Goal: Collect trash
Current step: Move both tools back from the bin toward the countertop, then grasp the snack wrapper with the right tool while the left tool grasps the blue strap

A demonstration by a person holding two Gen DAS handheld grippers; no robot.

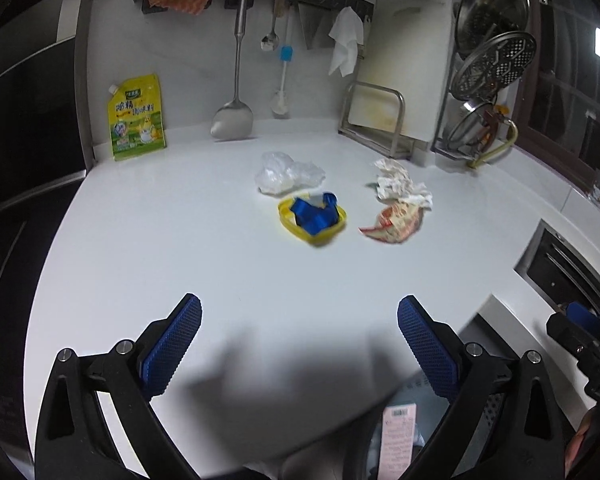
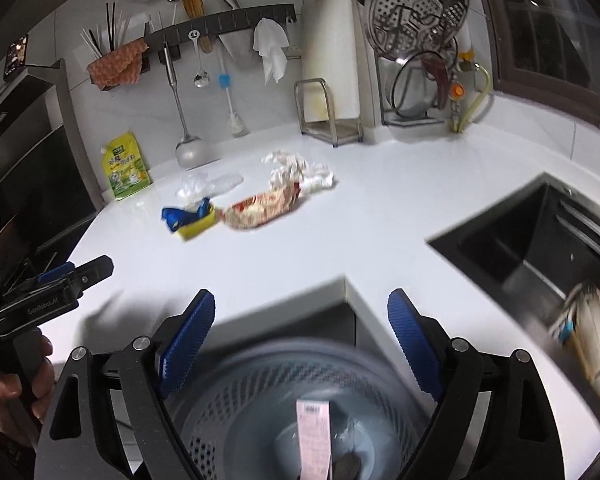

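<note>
Several pieces of trash lie on the white counter [image 1: 160,240]: a clear plastic bag [image 1: 286,177], a yellow tray with a blue wrapper [image 1: 313,218], a crumpled white tissue [image 1: 400,182] and a red-and-cream snack wrapper [image 1: 392,225]. My left gripper [image 1: 299,320] is open and empty, above the counter's near part, well short of the trash. My right gripper [image 2: 301,314] is open and empty, above a grey mesh trash bin [image 2: 260,392] that holds a pink receipt [image 2: 314,436]. The same trash shows in the right wrist view: the bag [image 2: 208,186], tray [image 2: 192,220], snack wrapper [image 2: 262,210], tissue [image 2: 300,170].
A yellow refill pouch [image 1: 137,117] stands at the back left. Utensils, cloths and a spatula [image 1: 234,120] hang on the wall rail. A metal rack [image 1: 380,120] and pot lids [image 1: 492,40] stand at the back right. A dark sink [image 2: 540,248] lies to the right.
</note>
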